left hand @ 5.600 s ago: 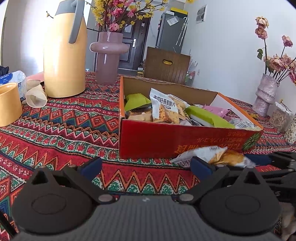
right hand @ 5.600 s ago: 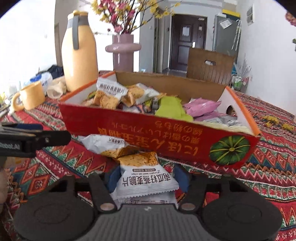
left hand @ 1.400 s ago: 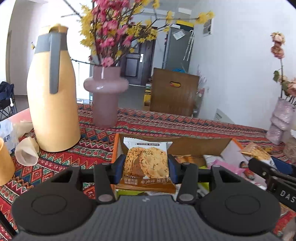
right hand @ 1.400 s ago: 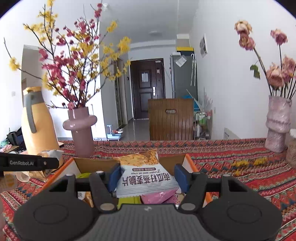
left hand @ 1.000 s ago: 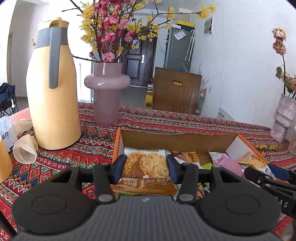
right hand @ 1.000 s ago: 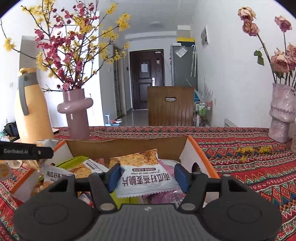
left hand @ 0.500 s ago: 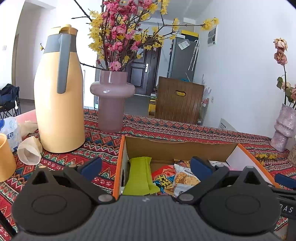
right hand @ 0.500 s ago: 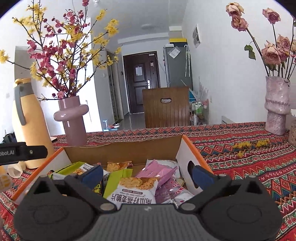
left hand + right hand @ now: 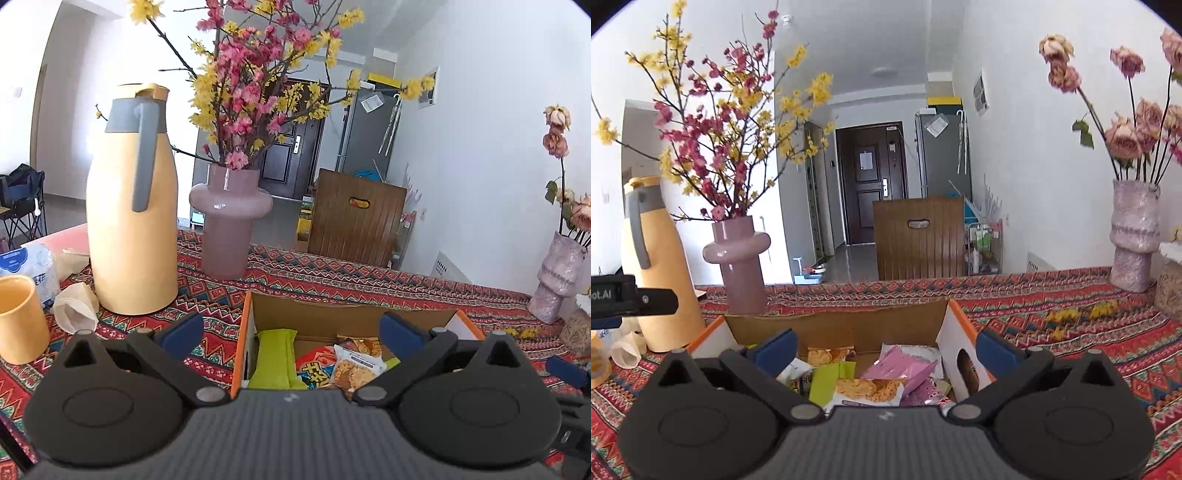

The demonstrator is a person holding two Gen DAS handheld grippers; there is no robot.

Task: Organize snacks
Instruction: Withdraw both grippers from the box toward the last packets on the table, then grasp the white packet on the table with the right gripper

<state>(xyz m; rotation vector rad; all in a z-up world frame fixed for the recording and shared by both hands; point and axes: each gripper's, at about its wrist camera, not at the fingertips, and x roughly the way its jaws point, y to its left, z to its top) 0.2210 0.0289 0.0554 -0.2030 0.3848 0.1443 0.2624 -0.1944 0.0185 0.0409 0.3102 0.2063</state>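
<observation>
Jaws of both grippers stand wide apart, nothing clamped. Left gripper (image 9: 291,328) hovers over the left end of the cardboard box (image 9: 325,316); right gripper (image 9: 884,341) hovers over its right end. Snacks all sit inside the box.

Left wrist view: green packet (image 9: 275,356) lies lengthwise against the left wall, red-orange packet (image 9: 317,367) just beside it at 3 o'clock, cracker packet (image 9: 356,363) touching that one further right.

Right wrist view: pumpkin-seed cracker packet (image 9: 870,392) lies nearest the camera, pink packet (image 9: 905,369) at its 1 o'clock overlapping it, green wrapper (image 9: 827,378) at its 9 o'clock, small orange packet (image 9: 827,353) at 11 o'clock near the back wall. White end flap (image 9: 960,354) with a handle cutout stands at 3 o'clock of the pile.

Box rests on the bench, covered by a red patterned cloth (image 9: 1071,332). From the box: mauve vase (image 9: 231,229) with pink and yellow blossom at 11 o'clock, yellow thermos jug (image 9: 131,221) at 10 o'clock, yellow mug (image 9: 20,319) at 9 o'clock, crumpled paper (image 9: 75,308) between mug and jug. Textured vase (image 9: 1134,236) of dried roses at 2 o'clock, well apart. Wooden chair back (image 9: 919,236) at 12 o'clock beyond the bench.
</observation>
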